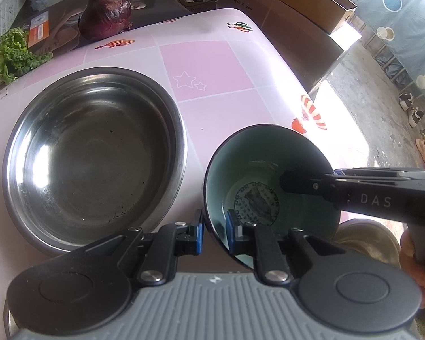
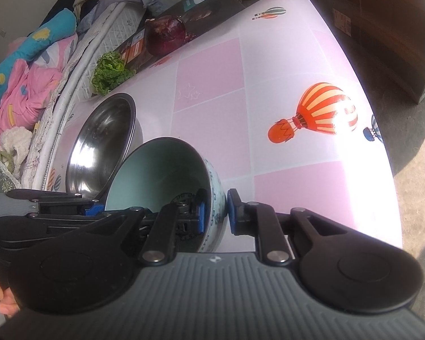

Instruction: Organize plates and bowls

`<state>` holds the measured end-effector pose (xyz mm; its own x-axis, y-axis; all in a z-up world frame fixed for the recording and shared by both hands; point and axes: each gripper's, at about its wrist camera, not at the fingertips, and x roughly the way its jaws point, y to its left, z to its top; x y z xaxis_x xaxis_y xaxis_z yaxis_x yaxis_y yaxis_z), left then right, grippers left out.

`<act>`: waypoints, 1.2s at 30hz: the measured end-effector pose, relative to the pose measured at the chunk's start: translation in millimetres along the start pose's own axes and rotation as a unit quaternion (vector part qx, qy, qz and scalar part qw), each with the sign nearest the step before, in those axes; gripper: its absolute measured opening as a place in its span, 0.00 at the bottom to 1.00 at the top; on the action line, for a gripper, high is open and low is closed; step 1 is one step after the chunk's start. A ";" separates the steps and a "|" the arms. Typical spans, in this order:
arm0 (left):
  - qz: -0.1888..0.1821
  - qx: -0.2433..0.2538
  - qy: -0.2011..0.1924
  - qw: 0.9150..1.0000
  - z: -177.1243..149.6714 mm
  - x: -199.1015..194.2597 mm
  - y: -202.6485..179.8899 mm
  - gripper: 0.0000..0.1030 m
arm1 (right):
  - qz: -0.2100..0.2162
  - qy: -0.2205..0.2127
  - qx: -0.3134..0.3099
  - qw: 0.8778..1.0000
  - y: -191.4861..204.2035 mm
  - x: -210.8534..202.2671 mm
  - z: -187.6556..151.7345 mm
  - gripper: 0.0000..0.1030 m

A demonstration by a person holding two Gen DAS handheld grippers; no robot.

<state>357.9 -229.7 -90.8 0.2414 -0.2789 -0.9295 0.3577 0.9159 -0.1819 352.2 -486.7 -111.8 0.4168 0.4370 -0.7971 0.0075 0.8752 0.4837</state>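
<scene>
The bowl [image 1: 269,181] sits tilted on the table [image 1: 212,79], just right of the steel basin [image 1: 93,155]. Each hand-held gripper, left [image 1: 214,233] and right [image 2: 216,214], straddles the bowl's rim, jaws narrow. Far left lie an onion [image 1: 106,14] and lettuce [image 1: 11,55].

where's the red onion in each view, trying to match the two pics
Left wrist view: the red onion is at the top left, on the dark box at the table's far edge, beyond the steel bowl.
Right wrist view: the red onion is at the upper centre-left, on that dark box.
Shared landmark: the green lettuce lies just left of and below the onion in both.
</scene>
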 end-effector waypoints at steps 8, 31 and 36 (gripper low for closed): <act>0.000 -0.002 -0.002 1.000 1.3 -2.4 1.0 0.16 | 0.003 0.001 0.005 1.000 0.2 2.5 3.1 0.14; -0.014 -0.012 -0.015 1.000 2.5 -16.2 7.6 0.16 | -0.004 -0.007 -0.005 1.000 11.7 -7.0 10.4 0.14; -0.016 -0.014 -0.017 1.000 2.2 -17.4 7.6 0.16 | -0.004 -0.008 -0.005 1.000 12.5 -7.2 10.9 0.15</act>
<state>358.3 -218.5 -75.3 0.2597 -0.3180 -0.9118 0.3413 0.9135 -0.2214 359.3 -481.1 -96.1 0.4316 0.4260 -0.7951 0.0027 0.8809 0.4734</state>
